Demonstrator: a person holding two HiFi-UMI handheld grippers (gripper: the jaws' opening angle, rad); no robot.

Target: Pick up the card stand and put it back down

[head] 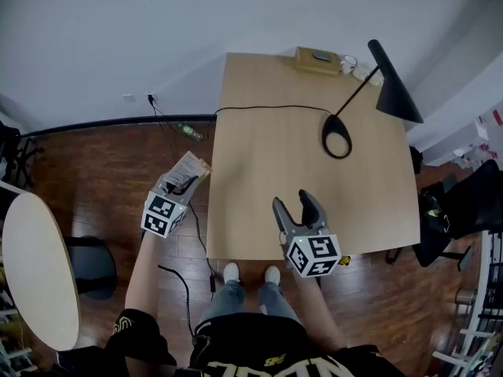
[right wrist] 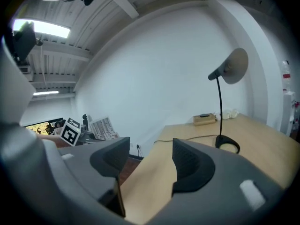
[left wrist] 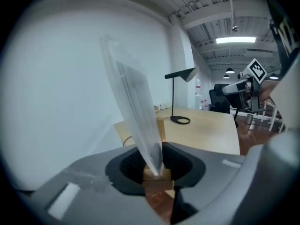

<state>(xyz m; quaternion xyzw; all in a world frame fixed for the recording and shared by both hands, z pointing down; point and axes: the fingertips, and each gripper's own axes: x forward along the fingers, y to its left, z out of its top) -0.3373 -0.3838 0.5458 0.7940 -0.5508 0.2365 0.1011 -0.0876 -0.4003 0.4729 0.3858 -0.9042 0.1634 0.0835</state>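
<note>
The card stand is a clear sheet set in a small wooden base. My left gripper is shut on it and holds it in the air over the wooden floor, left of the table. In the left gripper view the clear sheet leans up and left from the wooden base, which is clamped between the pads. My right gripper hovers over the table's near edge, open, with nothing between its fingers. In the right gripper view the jaws stand apart over bare tabletop, and the card stand shows far left.
A black desk lamp stands on the table's far right, its round base trailing a black cable. A tan box sits at the back edge. A round table is at the left and a black chair at the right.
</note>
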